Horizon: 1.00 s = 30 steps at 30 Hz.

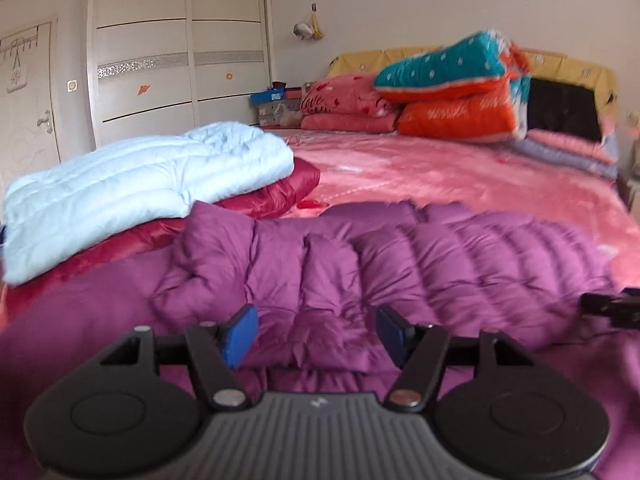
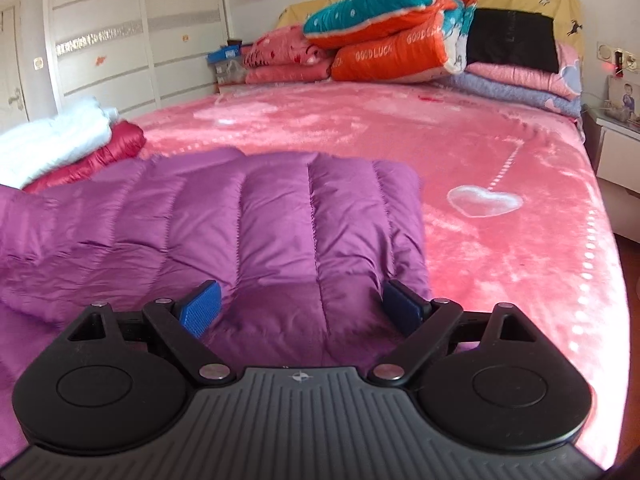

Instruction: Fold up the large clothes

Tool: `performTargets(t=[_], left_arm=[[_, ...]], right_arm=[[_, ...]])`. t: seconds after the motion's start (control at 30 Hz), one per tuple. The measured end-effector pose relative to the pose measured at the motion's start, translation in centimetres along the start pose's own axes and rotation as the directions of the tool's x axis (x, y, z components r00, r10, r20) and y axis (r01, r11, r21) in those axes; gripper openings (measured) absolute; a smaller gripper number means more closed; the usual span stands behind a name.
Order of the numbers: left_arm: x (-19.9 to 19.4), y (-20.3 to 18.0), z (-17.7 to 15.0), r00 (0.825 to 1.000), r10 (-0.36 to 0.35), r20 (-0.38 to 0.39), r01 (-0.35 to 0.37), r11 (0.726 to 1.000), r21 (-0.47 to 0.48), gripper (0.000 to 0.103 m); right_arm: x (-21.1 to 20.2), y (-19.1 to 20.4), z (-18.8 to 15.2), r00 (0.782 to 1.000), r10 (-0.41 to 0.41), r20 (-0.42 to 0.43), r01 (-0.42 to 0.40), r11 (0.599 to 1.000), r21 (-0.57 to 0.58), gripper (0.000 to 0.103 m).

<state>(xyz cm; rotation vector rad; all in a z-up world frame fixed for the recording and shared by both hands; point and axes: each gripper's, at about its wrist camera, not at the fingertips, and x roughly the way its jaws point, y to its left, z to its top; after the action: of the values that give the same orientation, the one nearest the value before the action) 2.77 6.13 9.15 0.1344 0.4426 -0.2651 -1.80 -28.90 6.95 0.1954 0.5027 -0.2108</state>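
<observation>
Jaws on both the left gripper (image 1: 316, 334) and right gripper (image 2: 301, 307) are spread with nothing pinched, hovering over the purple puffer jacket (image 2: 224, 216) laid on the pink bed (image 2: 500, 152), probably lining up the next fold.

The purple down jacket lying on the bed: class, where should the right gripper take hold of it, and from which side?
Probably the near right corner of the purple down jacket, approached from the near edge. Its hem edge lies straight against the pink bedspread, free of the folded pile, and the open right gripper already faces it. Pinch a stitched seam, where the padding looks thinner.
</observation>
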Motion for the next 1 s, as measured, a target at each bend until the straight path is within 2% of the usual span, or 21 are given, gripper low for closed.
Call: performTargets(t=[0.17, 0.33, 0.43, 0.63, 0.77, 1.0], left_arm=[[-5.7, 1.4, -0.4, 1.0, 0.001, 0.009, 0.0, 1.0, -0.01, 0.065], [-10.5, 3.9, -1.3, 0.999, 0.032, 0.018, -0.032, 0.999, -0.017, 0.065], [-12.7, 5.7, -1.9, 0.998, 0.056, 0.01, -0.056, 0.998, -0.027, 0.065], [-17.3, 8.8, -3.3, 0.994, 0.105, 0.007, -0.105, 0.994, -0.042, 0.066], [-19.7, 10.9, -4.3, 0.99, 0.141, 0.013, -0.14, 0.988, -0.06, 0.067], [-22.0, 14.1, -6.4, 0.984, 0.176, -0.021, -0.177, 0.977, -0.118, 0.067]], right_arm=[[-4.4, -0.3, -1.1, 0.999, -0.01, 0.041, 0.008, 1.0, 0.028, 0.103], [-8.2, -1.4, -2.6, 0.999, -0.022, 0.028, 0.018, 0.993, 0.117, 0.103], [-10.2, -1.1, -3.3, 0.999, -0.04, 0.026, 0.036, 0.991, 0.13, 0.103], [-14.2, -0.2, -4.5, 0.999, -0.025, 0.037, 0.02, 0.992, 0.125, 0.103], [-16.9, 0.5, -5.1, 0.999, -0.002, 0.045, -0.004, 0.992, 0.127, 0.103], [-20.7, 2.1, -6.4, 0.998, 0.055, 0.029, -0.058, 0.991, 0.124, 0.103]])
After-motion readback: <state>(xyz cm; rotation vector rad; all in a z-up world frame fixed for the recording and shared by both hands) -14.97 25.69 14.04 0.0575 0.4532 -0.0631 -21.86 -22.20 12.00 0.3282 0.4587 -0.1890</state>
